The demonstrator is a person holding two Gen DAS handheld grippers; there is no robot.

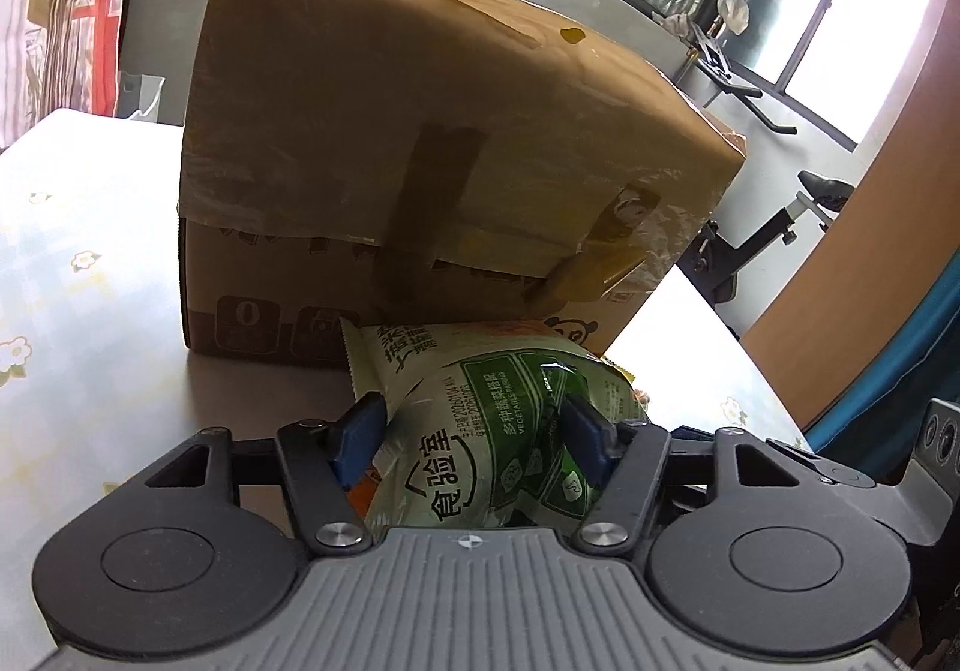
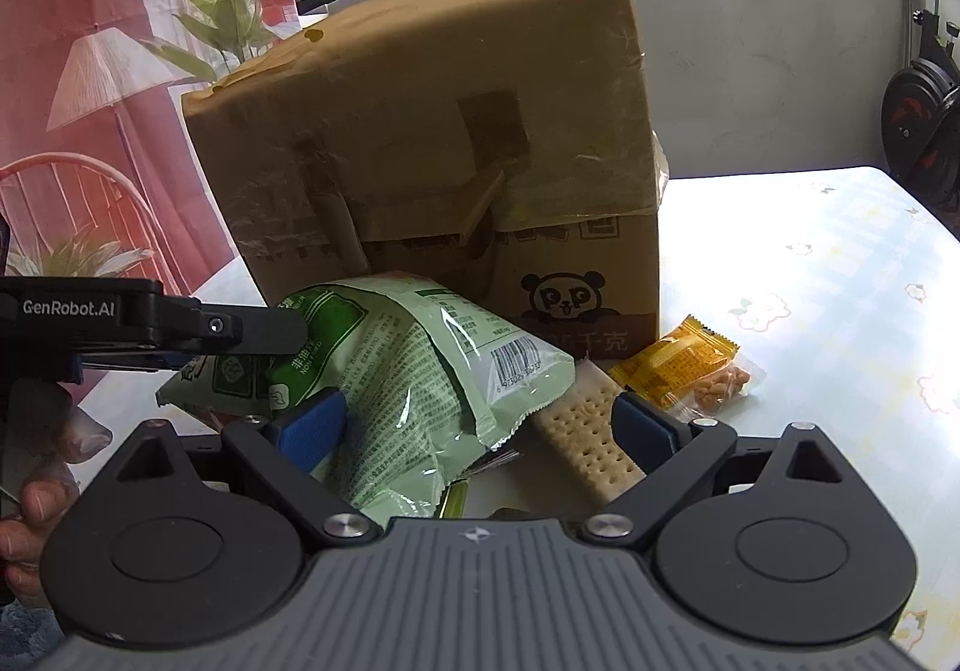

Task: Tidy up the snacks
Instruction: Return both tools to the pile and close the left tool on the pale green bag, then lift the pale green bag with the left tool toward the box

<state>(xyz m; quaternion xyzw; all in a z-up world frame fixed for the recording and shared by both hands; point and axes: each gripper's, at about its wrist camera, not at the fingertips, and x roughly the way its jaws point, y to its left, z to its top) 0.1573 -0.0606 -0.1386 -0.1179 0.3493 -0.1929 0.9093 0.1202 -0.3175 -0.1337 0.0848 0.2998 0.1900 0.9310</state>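
One green snack bag (image 1: 480,431) sits on the floral tablecloth (image 1: 90,251) right against the taped cardboard box (image 1: 420,131), with the left gripper (image 1: 474,425) pinching it between its blue pads. Only the right wrist view shows the cracker pack (image 2: 591,437) and orange snack packet (image 2: 684,365) — right gripper (image 2: 480,425) is spread wide, holding nothing.

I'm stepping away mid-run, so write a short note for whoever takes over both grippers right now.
Left gripper: pads closed on the green bag, which lies before the box.
Right gripper: open, empty, around the bag's other end and a cracker.
Orange packet: on the table by the box's corner.
Done: nothing visibly put away; box flaps look shut.
Left: stow bag, cracker and packet.
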